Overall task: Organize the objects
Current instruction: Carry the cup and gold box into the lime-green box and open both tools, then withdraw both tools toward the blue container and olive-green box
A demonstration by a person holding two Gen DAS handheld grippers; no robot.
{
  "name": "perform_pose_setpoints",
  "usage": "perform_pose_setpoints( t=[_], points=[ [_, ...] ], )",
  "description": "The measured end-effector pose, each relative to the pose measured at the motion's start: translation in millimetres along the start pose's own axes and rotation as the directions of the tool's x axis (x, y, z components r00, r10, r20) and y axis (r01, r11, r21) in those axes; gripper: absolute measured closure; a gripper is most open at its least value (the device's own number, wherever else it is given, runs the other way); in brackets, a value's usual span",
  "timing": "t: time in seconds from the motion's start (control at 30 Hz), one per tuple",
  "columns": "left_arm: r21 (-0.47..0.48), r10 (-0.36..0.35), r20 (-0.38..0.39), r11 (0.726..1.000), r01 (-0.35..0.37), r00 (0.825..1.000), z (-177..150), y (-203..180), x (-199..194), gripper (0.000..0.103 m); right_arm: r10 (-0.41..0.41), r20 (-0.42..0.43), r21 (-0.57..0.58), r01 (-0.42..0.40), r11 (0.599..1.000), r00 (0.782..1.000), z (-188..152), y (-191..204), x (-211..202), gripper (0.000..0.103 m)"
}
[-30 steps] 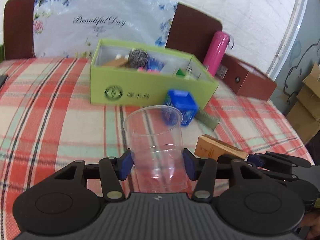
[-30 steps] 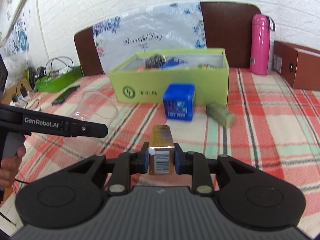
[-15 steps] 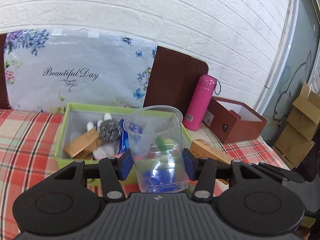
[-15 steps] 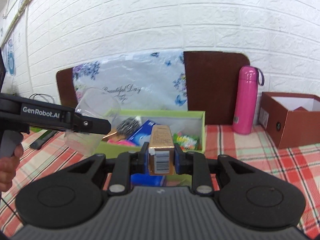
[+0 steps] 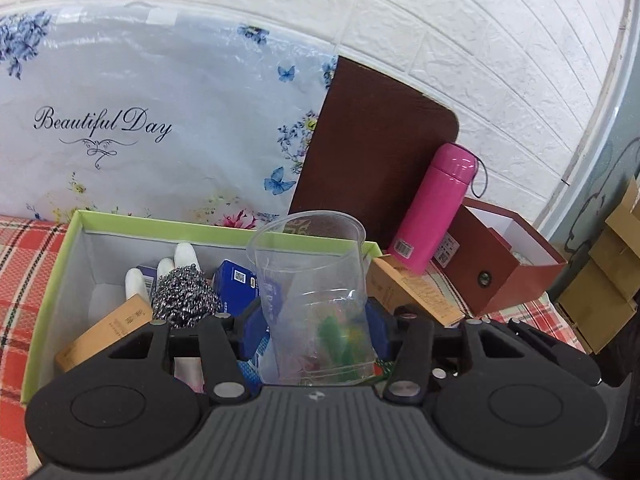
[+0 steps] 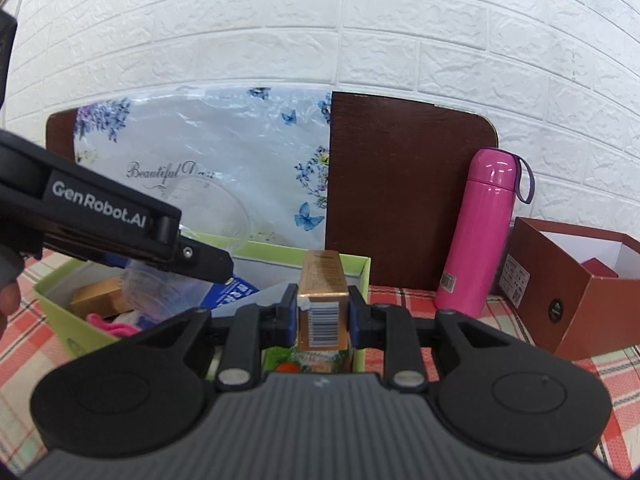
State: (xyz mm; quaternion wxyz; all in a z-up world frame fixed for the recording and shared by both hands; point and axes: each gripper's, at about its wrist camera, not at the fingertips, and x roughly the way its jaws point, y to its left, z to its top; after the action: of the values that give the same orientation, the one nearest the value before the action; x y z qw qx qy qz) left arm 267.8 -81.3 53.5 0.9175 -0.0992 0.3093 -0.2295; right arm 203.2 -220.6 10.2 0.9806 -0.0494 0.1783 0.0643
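My left gripper [image 5: 316, 332] is shut on a clear plastic cup [image 5: 312, 280], held upright over the open green box [image 5: 72, 236]. My right gripper [image 6: 323, 316] is shut on a tan carton with a barcode [image 6: 323, 300], held above the box's right end [image 6: 360, 268]. The carton also shows in the left wrist view [image 5: 412, 288], just right of the cup. The left gripper's arm and the cup [image 6: 208, 216] show at the left of the right wrist view. Inside the box lie a steel scourer [image 5: 184, 296], a tan carton [image 5: 108, 328], blue packs and white items.
A pink bottle [image 6: 480, 232] stands right of the green box on the plaid tablecloth [image 6: 400, 296]. An open red-brown box [image 6: 576, 288] stands further right. A floral "Beautiful Day" bag [image 5: 140, 120] and a brown board [image 6: 400, 184] lean against the white brick wall behind.
Both grippers have lifted off the table and moved forward over the green box, still holding the cup and the carton. The box now lies right beneath them.
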Motion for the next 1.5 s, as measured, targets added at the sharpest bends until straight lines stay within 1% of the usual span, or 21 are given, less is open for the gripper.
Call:
perform_pose_setpoints(
  t=[0.07, 0.13, 0.2, 0.27, 0.3, 0.4, 0.47, 0.5, 0.57, 0.6, 0.67, 0.77, 0.97, 1.17, 1.33, 1.5],
  points=[
    [0.002, 0.009, -0.003, 1.0, -0.009, 1.0, 1.4, 2.7, 9.0, 0.048, -0.012, -0.003, -0.013, 0.012, 1.0, 1.0, -1.4, 1.4, 12.6, 0.08],
    [0.011, 0.021, 0.0, 1.0, -0.021, 1.0, 1.1, 5.8, 17.0, 0.046, 0.004, -0.032, -0.016, -0.004, 1.0, 0.999, -4.4, 1.8, 24.7, 0.079],
    [0.019, 0.024, -0.004, 1.0, -0.024, 1.0, -1.2, 9.3, 22.2, 0.036, 0.023, -0.066, -0.023, -0.025, 0.999, 0.998, -10.0, 3.2, 32.4, 0.077],
    [0.016, 0.034, -0.008, 0.999, -0.034, 0.999, -5.2, 12.6, 24.6, 0.032, 0.015, -0.069, -0.036, -0.017, 0.999, 0.998, -16.3, 5.5, 33.2, 0.069],
    [0.013, 0.031, -0.01, 0.999, -0.031, 0.999, -7.0, 14.4, 25.6, 0.032, 0.012, -0.067, -0.038, -0.014, 0.999, 0.998, -19.1, 5.9, 33.0, 0.069],
    [0.005, 0.024, -0.018, 1.0, -0.024, 1.0, -11.2, 17.4, 26.2, 0.032, 0.021, -0.055, -0.03, -0.023, 0.999, 0.998, -21.2, 7.5, 29.0, 0.06],
    [0.012, 0.028, -0.021, 1.0, -0.028, 0.999, -12.0, 15.7, 24.2, 0.031, 0.036, -0.058, -0.021, -0.038, 0.999, 0.998, -20.1, 8.1, 25.5, 0.052],
    [0.015, 0.031, -0.024, 0.999, -0.031, 0.999, -12.2, 14.7, 22.8, 0.029, 0.038, -0.055, -0.024, -0.039, 0.999, 0.998, -19.4, 9.3, 23.6, 0.05],
    [0.016, 0.039, -0.022, 0.999, -0.038, 0.999, -12.8, 13.2, 18.6, 0.028, 0.035, -0.043, -0.031, -0.037, 0.999, 0.998, -17.4, 10.7, 18.7, 0.039],
    [0.015, 0.045, -0.021, 0.999, -0.044, 0.999, -13.5, 12.5, 15.9, 0.028, 0.038, -0.035, -0.032, -0.039, 0.999, 0.999, -16.5, 11.6, 15.4, 0.037],
    [0.01, 0.05, -0.02, 0.999, -0.05, 0.999, -14.4, 11.9, 10.4, 0.028, 0.027, -0.026, -0.038, -0.028, 0.999, 0.999, -14.3, 13.9, 8.3, 0.019],
    [0.004, 0.065, -0.025, 0.998, -0.065, 0.998, -16.0, 10.4, 0.5, 0.028, 0.004, -0.012, -0.044, -0.004, 0.999, 1.0, -12.1, 13.7, -2.7, 0.015],
    [-0.001, 0.103, -0.056, 0.995, -0.103, 0.993, -23.0, 1.0, -20.9, 0.028, 0.007, -0.007, -0.035, -0.007, 0.999, 1.0, -14.8, 15.7, -29.1, 0.007],
    [0.027, 0.134, -0.062, 0.991, -0.133, 0.989, -40.6, -14.3, -47.0, 0.028, 0.019, -0.007, -0.024, -0.02, 1.0, 1.0, -23.6, 20.5, -60.6, 0.001],
    [0.011, 0.126, -0.063, 0.992, -0.125, 0.99, -56.0, -19.4, -63.0, 0.028, 0.026, -0.027, -0.009, -0.026, 1.0, 0.999, -34.4, 20.4, -82.6, 0.0],
    [0.02, 0.124, -0.063, 0.992, -0.123, 0.99, -70.3, -26.8, -74.1, 0.028, 0.025, -0.04, 0.004, -0.024, 1.0, 0.999, -46.4, 19.3, -101.8, 0.0]
  ],
)
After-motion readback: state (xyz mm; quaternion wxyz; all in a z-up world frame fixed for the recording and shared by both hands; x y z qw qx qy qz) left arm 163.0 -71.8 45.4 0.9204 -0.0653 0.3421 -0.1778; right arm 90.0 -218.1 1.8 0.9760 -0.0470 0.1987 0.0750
